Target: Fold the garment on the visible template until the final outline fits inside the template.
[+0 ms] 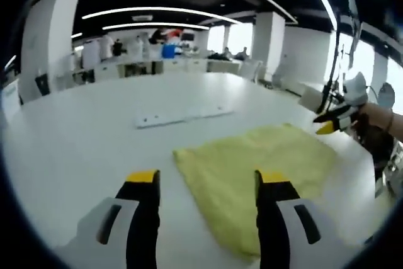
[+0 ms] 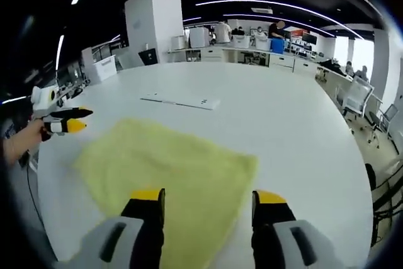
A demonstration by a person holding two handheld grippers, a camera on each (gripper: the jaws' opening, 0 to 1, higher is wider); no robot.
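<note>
A yellow garment (image 1: 264, 168) lies flat on the white table (image 1: 94, 143), folded into a rough rectangle. My left gripper (image 1: 208, 181) hovers open over its near corner, nothing between the jaws. My right gripper (image 1: 332, 123), held by a hand, shows beyond the cloth's far right edge. In the right gripper view the same garment (image 2: 170, 168) spreads ahead of my right gripper (image 2: 208, 196), which stands open and empty above the cloth's near edge. There my left gripper (image 2: 68, 121) hangs off the cloth's left corner, apart from it.
A flat white strip (image 1: 182, 116) with small holes lies on the table behind the garment, also seen as the strip (image 2: 179, 101). Desks, pillars and people stand far back. Office chairs (image 2: 359, 96) line the table's right edge.
</note>
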